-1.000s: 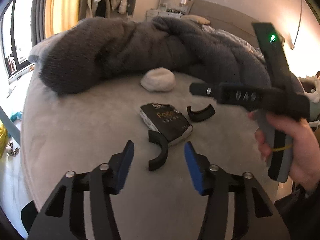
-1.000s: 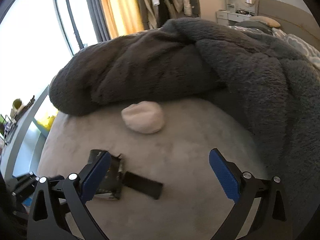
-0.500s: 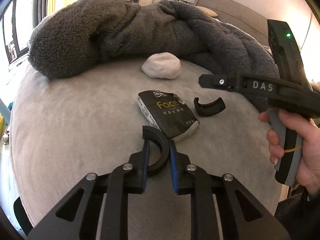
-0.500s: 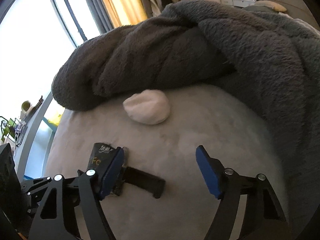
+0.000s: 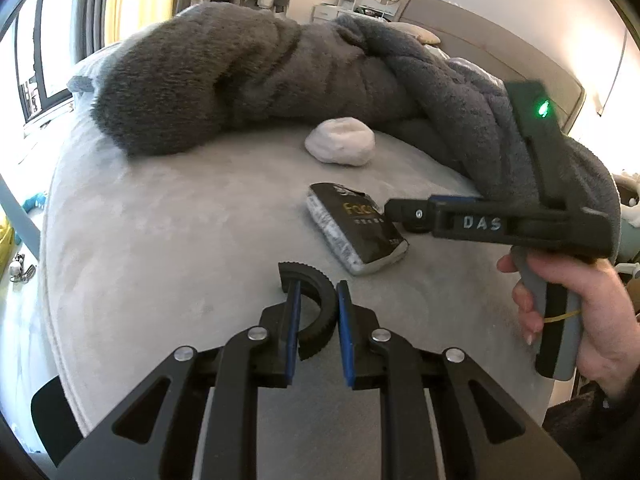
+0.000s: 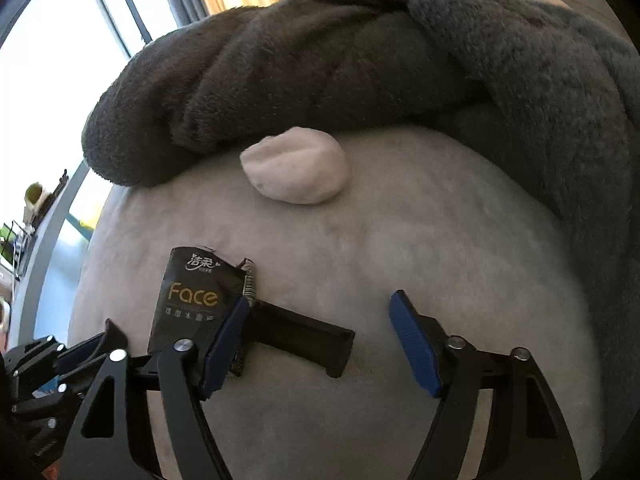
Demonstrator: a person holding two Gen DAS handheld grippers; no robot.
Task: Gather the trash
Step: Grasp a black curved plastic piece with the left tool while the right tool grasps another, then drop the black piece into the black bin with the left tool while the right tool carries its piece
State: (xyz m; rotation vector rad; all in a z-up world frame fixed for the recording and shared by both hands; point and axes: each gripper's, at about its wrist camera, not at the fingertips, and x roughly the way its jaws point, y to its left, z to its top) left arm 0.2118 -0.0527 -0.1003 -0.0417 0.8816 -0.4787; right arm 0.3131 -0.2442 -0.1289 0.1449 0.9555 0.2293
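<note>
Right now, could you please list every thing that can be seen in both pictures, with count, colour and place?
curved plastic clip piece: 1, black, held between the left gripper's pads, above the bed
flat plastic piece: 1, black, lying on the bed between the right gripper's fingers
tissue pack: 1, black with gold "Face" print, on the bed, beside the flat piece
crumpled tissue ball: 1, white, on the bed at the blanket's edge
fleece blanket: 1, dark grey, heaped across the far side of the bed
bed: 1, light grey cover
left gripper: black, blue pads, shut on the clip piece
right gripper: black, blue pads, open
right hand: around the right gripper's handle
</note>
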